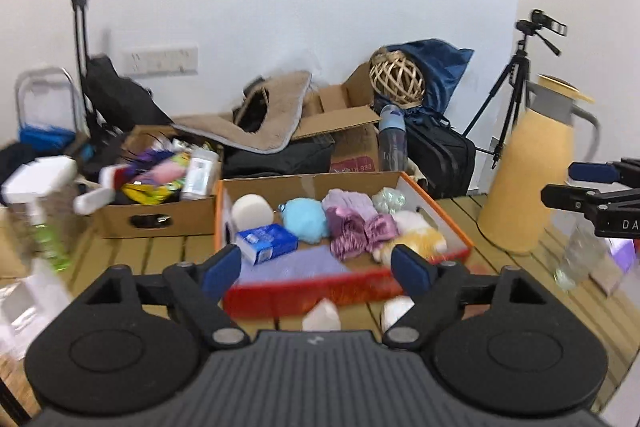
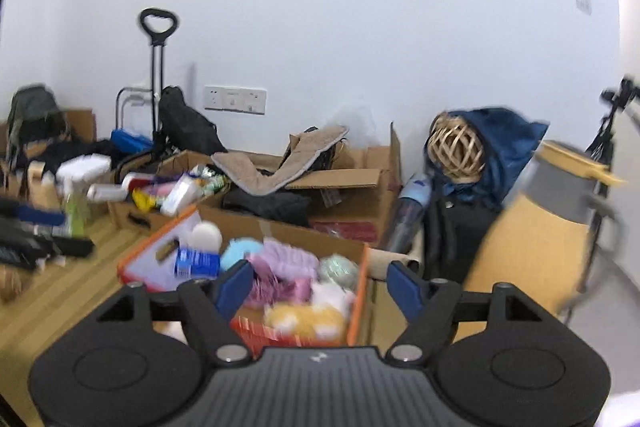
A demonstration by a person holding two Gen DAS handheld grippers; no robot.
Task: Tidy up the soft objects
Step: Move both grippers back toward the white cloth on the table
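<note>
On the slatted wooden table (image 1: 160, 251), with my left gripper (image 1: 318, 267) and right gripper (image 2: 320, 287) both spread and empty, I should aim at the white soft items (image 1: 396, 311) low-centre, before the orange-rimmed box (image 1: 436, 205).

Bright even indoor light; fisheye bending edges (dark corners); motion blur, strongest at sides.

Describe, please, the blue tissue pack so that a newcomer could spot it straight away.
Find the orange-edged cardboard box in the middle of the wooden table. The tissue pack lies in its near left part, in front of a white round sponge and left of a light blue fluffy ball. It alone is a flat-sided, printed blue and white packet.
</note>
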